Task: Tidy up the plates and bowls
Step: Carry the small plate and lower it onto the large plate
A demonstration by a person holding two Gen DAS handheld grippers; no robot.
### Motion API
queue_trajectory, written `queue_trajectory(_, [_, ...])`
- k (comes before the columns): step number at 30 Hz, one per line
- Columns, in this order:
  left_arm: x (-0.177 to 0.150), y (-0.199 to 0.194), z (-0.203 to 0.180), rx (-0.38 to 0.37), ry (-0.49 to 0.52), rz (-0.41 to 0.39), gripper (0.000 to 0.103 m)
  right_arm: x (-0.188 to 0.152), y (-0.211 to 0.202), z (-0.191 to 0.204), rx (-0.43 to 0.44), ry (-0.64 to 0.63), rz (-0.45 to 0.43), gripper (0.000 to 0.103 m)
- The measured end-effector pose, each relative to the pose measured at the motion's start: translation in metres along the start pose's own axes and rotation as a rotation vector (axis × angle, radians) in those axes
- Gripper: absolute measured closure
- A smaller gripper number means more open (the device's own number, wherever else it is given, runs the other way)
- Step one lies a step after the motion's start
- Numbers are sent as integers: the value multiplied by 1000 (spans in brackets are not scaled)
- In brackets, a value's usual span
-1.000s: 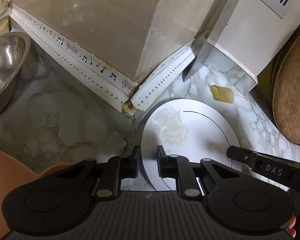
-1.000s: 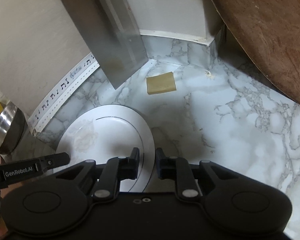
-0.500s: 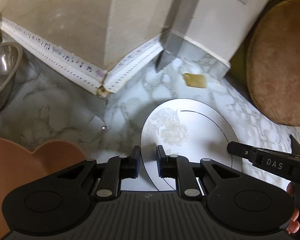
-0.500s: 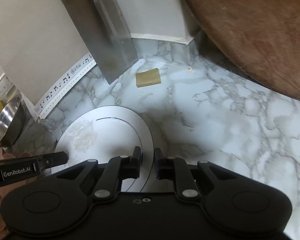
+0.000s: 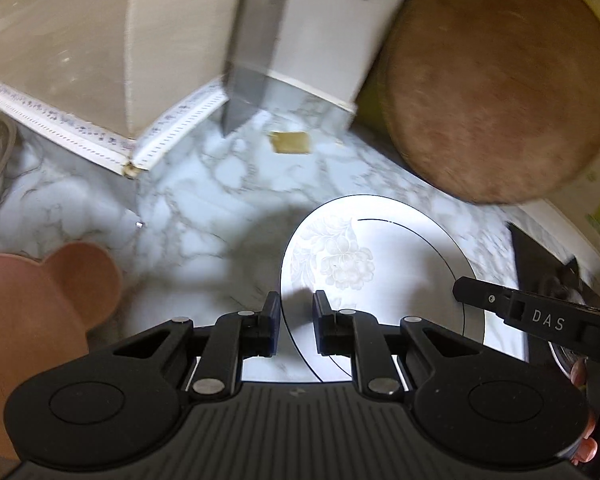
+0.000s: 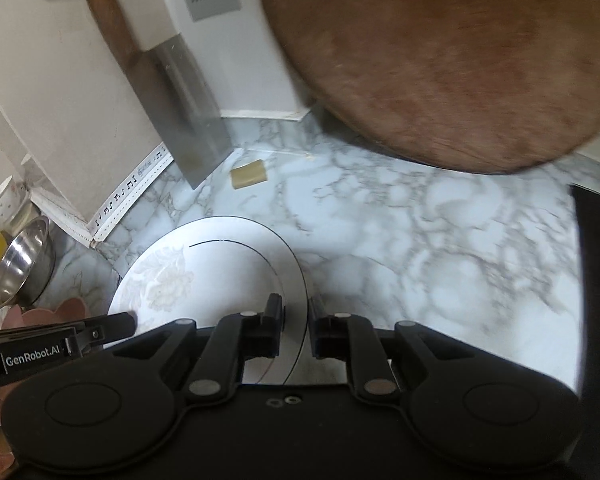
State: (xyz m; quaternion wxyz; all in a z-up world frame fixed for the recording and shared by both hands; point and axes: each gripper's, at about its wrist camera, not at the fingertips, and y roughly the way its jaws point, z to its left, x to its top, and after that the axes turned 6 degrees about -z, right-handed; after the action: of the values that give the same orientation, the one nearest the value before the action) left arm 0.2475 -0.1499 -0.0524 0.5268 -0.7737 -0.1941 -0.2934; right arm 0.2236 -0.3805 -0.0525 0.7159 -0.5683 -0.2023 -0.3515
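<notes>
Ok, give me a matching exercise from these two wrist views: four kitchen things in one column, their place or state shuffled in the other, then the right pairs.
Things:
1. white plate
2. cleaver
3. round wooden board
4. steel bowl

Places or states:
A. propped against the wall, blade tip on the marble counter
B. at the far left, beside the cups
C. rim sits between the fingers of both the left gripper and the right gripper
D. leaning upright at the back right

Pairs: 1-C, 2-A, 3-D, 4-B
</notes>
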Motion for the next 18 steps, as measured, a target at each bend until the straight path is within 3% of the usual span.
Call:
queue_trajectory(9, [-32,-26,-45,-83,80,49,87,-37,-65,-33,-78,90,-43,88])
queue_trajectory(18, [-59,-35,-81,-134,164,85,87,-74,-102,-62,-133,172,-56,88])
